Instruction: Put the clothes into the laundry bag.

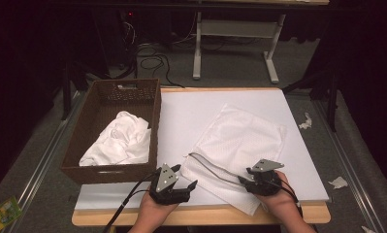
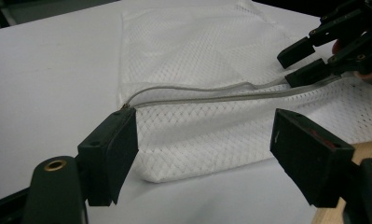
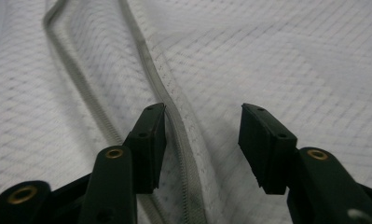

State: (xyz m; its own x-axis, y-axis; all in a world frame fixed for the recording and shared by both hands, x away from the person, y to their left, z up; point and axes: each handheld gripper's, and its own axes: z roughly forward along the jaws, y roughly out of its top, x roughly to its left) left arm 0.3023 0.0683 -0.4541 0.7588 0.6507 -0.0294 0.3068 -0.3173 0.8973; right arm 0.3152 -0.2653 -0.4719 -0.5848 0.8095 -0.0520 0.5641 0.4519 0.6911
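Observation:
A white mesh bag (image 1: 239,138) lies flat on the white board (image 1: 191,111), its grey zipper (image 1: 208,167) parted along the near edge. My left gripper (image 1: 185,175) is open just left of the bag's near corner. In the left gripper view its jaws (image 2: 207,140) straddle that corner (image 2: 174,163) and the zipper's end (image 2: 127,105) without touching. My right gripper (image 1: 244,175) is open low over the bag's near edge. In the right gripper view (image 3: 202,135) one zipper band (image 3: 174,126) runs between its jaws, close to the left one.
A brown wicker basket (image 1: 152,104) holding a crumpled white cloth (image 1: 118,141) stands at the left, against the board. The board's wooden front edge (image 1: 205,213) is under the hands. On the floor beyond are a desk frame (image 1: 239,29), cables (image 1: 154,60) and paper scraps (image 1: 305,121).

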